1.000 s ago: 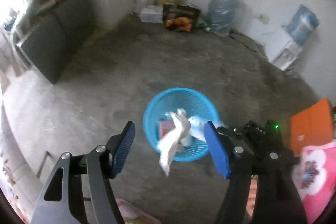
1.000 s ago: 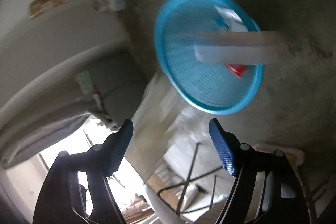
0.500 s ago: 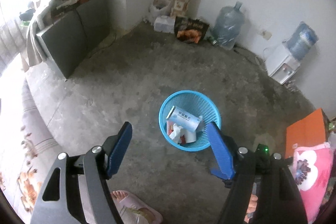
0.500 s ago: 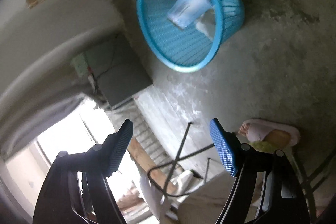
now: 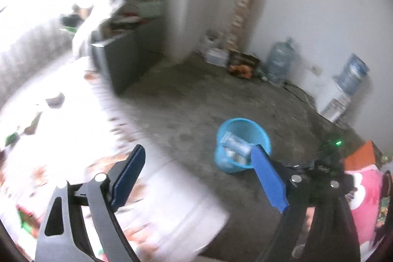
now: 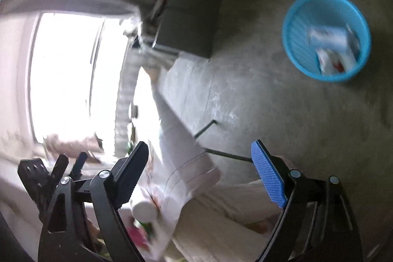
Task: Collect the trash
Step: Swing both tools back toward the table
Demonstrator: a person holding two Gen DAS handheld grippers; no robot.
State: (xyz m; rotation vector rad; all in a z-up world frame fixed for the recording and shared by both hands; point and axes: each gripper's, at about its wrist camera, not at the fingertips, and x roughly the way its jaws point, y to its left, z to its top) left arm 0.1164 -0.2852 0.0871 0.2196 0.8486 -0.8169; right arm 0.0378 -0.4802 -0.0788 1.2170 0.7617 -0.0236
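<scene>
1. blue mesh bin: upright on the concrete floor, well apart from the walls; in the right wrist view seen from above, off to the upper right.
2. trash in bin: a pale clear-wrapped pack lying across the top, white crumpled paper with a red patch below it; both blurred, details not readable.
3. handling, judged: light, soft, crushable; wrapper likely slippery, paper likely to tear or slip if pinched at an edge. best taken across the middle of a fold or the bulk of a wad, with a full close. bin itself thin plastic, light, easily tipped if knocked on the rim.
4. left gripper: jaws spread wide, nothing between them; held high, angled down and forward over a white patterned surface, bin just behind the right-hand pad.
5. right gripper: jaws spread wide, empty; rolled well to one side, pointing toward the bright window and a surface edge, bin well away from its line.
6. remaining trash on the surface: not identifiable; overexposed and motion-blurred in both views.
7. background, not task items: water jugs against the far wall, grey cabinet.
</scene>
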